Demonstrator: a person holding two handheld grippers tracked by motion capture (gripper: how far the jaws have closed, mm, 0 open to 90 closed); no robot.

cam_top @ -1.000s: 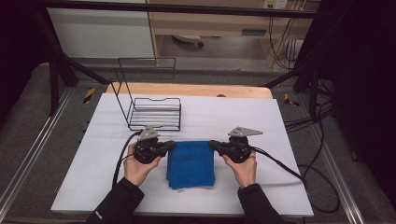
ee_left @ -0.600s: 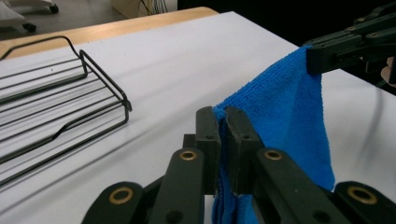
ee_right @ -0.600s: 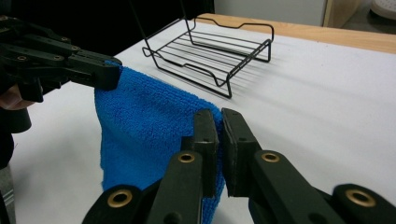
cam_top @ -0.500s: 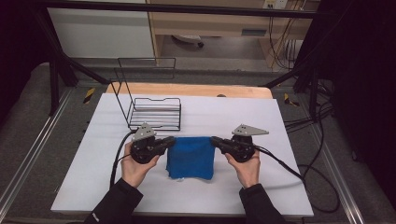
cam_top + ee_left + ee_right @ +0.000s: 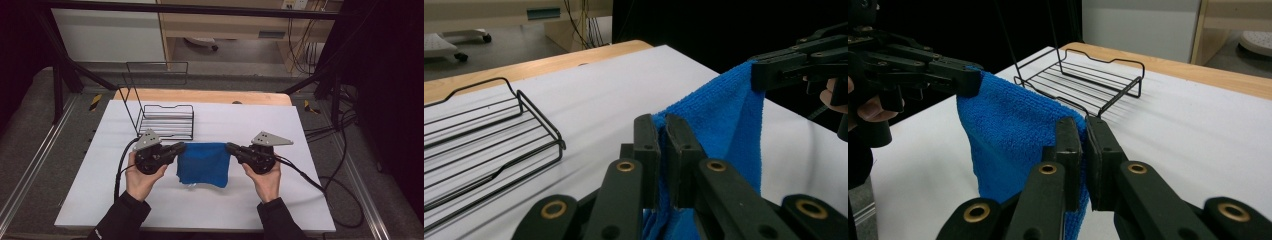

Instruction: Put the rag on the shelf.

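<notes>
Cloth (image 5: 204,162) lifted since prev; both hand-held grippers (image 5: 179,148) (image 5: 231,148) pinch top corners, lower hem hidden.

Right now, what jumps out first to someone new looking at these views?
The blue cloth stands out at once: it hangs stretched between the two tools above the near middle of the white table. The left tool pinches its one top corner and the right tool the other, both shut on it. Behind the left tool, a black wire rack sits on the table, with nothing in it.
</notes>
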